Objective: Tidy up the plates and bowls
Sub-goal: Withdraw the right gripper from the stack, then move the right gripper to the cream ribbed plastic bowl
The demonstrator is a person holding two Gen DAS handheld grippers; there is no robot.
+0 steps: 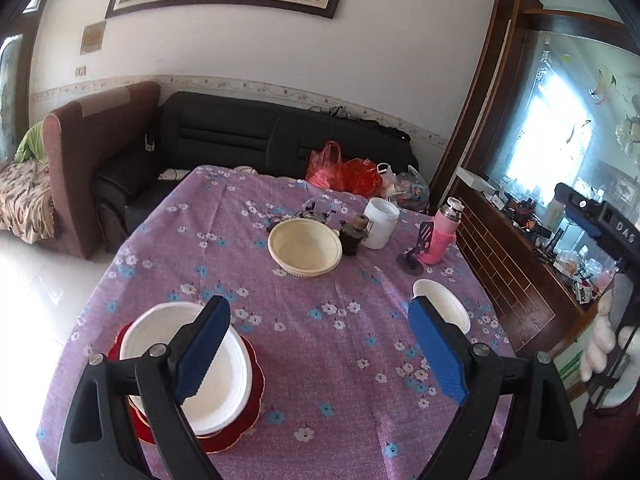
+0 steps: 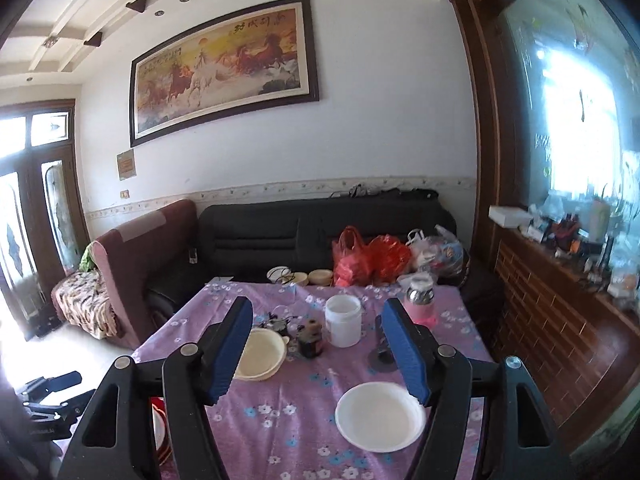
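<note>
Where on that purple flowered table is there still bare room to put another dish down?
The widest bare stretch of cloth lies in the middle, between the stacked plates, the lone white plate and the cream basket. The left edge beyond the basket is also free. The far right is crowded: white jar, dark bottle, pink flask.

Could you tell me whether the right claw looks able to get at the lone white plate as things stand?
Probably yes: the right claw is open and empty, the white plate lies alone on bare tablecloth just ahead, with nothing between them.
</note>
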